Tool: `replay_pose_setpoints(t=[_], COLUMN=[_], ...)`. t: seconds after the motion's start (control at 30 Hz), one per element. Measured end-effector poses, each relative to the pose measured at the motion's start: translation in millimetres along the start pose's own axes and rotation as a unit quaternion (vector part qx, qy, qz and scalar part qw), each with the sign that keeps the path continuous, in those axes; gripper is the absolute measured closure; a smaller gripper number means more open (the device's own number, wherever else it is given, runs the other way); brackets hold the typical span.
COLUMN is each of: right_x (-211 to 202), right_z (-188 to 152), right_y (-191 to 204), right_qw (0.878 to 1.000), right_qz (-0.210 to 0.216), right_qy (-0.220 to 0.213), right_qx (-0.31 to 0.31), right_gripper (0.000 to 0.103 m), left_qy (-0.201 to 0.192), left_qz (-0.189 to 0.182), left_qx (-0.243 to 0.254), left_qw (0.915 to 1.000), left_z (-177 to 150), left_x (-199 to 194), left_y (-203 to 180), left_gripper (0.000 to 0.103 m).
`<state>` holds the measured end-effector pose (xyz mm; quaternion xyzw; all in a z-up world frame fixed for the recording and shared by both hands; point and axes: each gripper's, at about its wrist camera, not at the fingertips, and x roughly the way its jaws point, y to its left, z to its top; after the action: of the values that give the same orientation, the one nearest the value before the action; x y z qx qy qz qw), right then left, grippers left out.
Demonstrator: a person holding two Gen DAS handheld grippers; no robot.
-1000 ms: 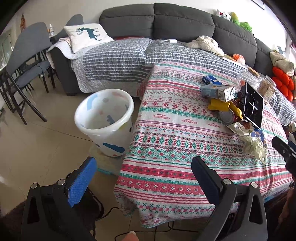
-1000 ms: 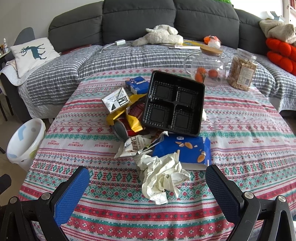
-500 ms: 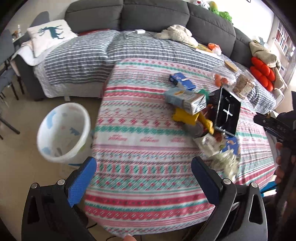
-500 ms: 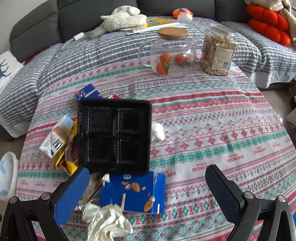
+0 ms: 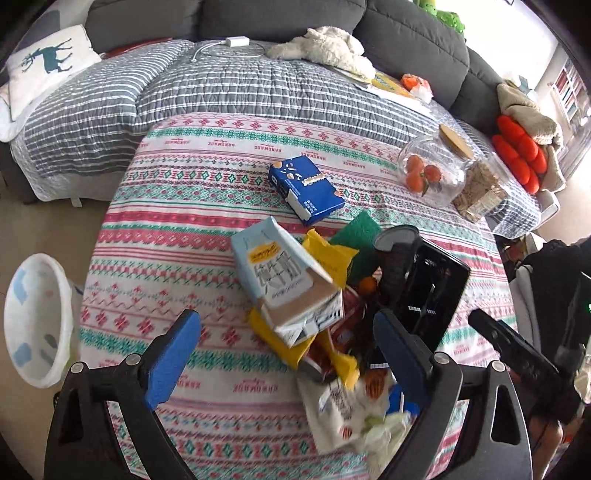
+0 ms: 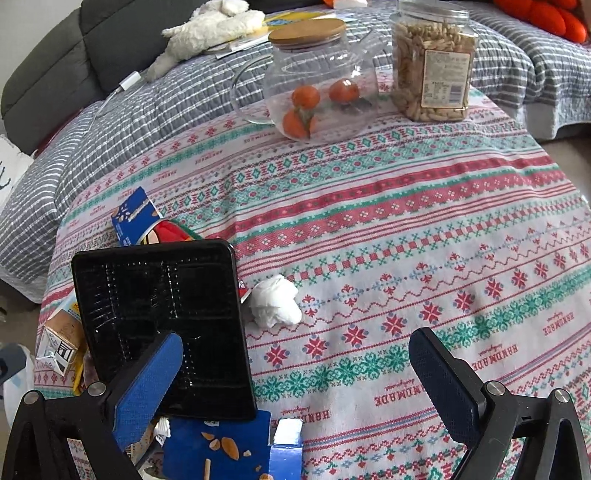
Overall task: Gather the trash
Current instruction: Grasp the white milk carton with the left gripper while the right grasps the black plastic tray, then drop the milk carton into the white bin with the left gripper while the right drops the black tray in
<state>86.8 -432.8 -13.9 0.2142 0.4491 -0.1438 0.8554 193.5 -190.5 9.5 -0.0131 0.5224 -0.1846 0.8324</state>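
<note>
A pile of trash lies on the patterned tablecloth [image 5: 177, 229]: a pale milk carton [image 5: 284, 288], yellow wrappers [image 5: 328, 254], a blue snack box [image 5: 306, 188], a black plastic tray [image 6: 162, 317], a crumpled tissue [image 6: 275, 301] and a flattened blue box [image 6: 221, 443]. My left gripper [image 5: 286, 354] hovers over the pile. Its jaws are closing, with the carton's lower end and wrappers in the gap; neither pad touches them. My right gripper [image 6: 293, 387] is open, its left finger over the tray and bare cloth between the pads. A white bin [image 5: 37, 317] stands on the floor left of the table.
A glass jar with oranges [image 6: 314, 85] and a clear snack jar [image 6: 432, 62] stand at the table's far side. Behind is a grey sofa [image 5: 280, 22] under a striped quilt [image 5: 240, 88], with a plush toy [image 5: 325, 44].
The left gripper swung from the bin and table edge to above the trash pile. The right gripper moved right across the table, so the tray now sits at its lower left.
</note>
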Motion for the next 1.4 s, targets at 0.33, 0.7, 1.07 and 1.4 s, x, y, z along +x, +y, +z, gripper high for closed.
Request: replay_pose_setpoints(t=[0.33,0.7,1.07,1.4], right_x=[13,45,40,1], right_z=[0,-12,-16,-19], right_y=[9,47,57,79], right_qw=[0.999,0.995,0.996,0.997], right_qz=[0.033,0.039,0.021,0.048], right_qy=[0.023,0.070,0.056,0.005], right_qx=[-0.011,-0.051,-0.062,-0.060], right_gripper=[0.002,0.016,0.045,0.044], left_qy=[0.013,-0.064,-0.108,-0.146], left_qz=[0.068,0.060,0.068,0.151], left_qx=[0.001,0.041,0.027,-0.030], left_qw=[0.9976,0.9952,0.9914,0.9772], left_z=[7,-9,-29,-45], left_x=[30,-25,-68,-78], left_y=[-2,16,83,193], left_gripper=[0.045,0.046,0.046,0.046])
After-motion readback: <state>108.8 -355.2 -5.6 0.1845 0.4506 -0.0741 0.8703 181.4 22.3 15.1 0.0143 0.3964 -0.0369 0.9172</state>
